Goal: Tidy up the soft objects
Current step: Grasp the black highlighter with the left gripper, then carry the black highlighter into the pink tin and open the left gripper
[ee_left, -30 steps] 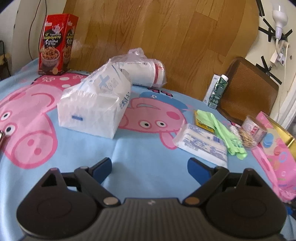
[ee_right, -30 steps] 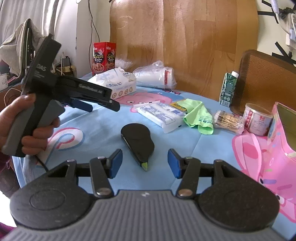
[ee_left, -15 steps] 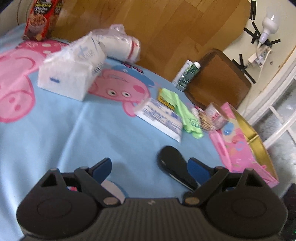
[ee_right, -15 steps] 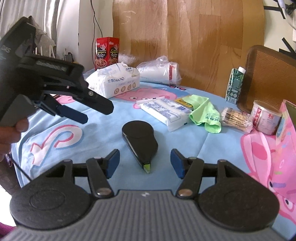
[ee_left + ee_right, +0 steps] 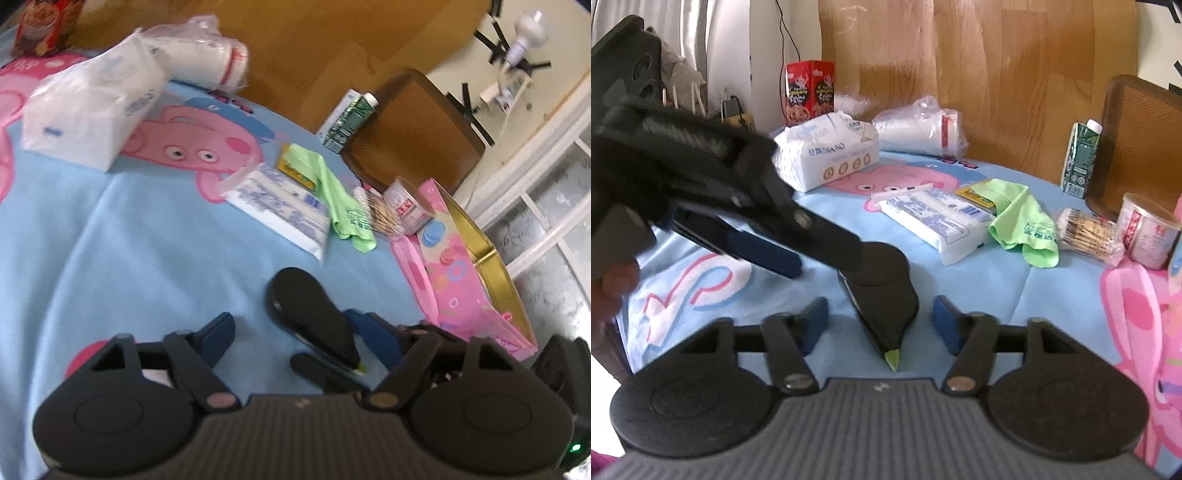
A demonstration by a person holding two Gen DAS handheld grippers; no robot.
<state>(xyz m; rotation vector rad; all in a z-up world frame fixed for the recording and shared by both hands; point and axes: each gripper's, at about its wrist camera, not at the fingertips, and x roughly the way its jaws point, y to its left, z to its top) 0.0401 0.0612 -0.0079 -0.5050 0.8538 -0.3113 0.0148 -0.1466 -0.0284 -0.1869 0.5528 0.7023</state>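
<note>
A large white tissue pack (image 5: 88,110) (image 5: 827,151) and a bagged white roll (image 5: 207,62) (image 5: 919,129) lie at the far side of the blue cloth. A flat wet-wipe pack (image 5: 280,210) (image 5: 938,218) and a green cloth (image 5: 340,199) (image 5: 1023,225) lie mid-table. A black highlighter-shaped object (image 5: 310,317) (image 5: 882,295) lies in front of both grippers. My left gripper (image 5: 303,332) is open, its right finger beside that object; it also shows in the right wrist view (image 5: 798,254). My right gripper (image 5: 879,321) is open around the object's tip.
A red snack box (image 5: 810,90) stands at the back left. A green carton (image 5: 1080,158), a can (image 5: 1145,229), a bundle of sticks (image 5: 1086,232) and a pink and gold bag (image 5: 469,273) crowd the right side. A brown chair back (image 5: 410,133) stands behind.
My left gripper has swung right and down toward the black object, and now reaches over it in the right wrist view. My right gripper has edged closer to the object's tip.
</note>
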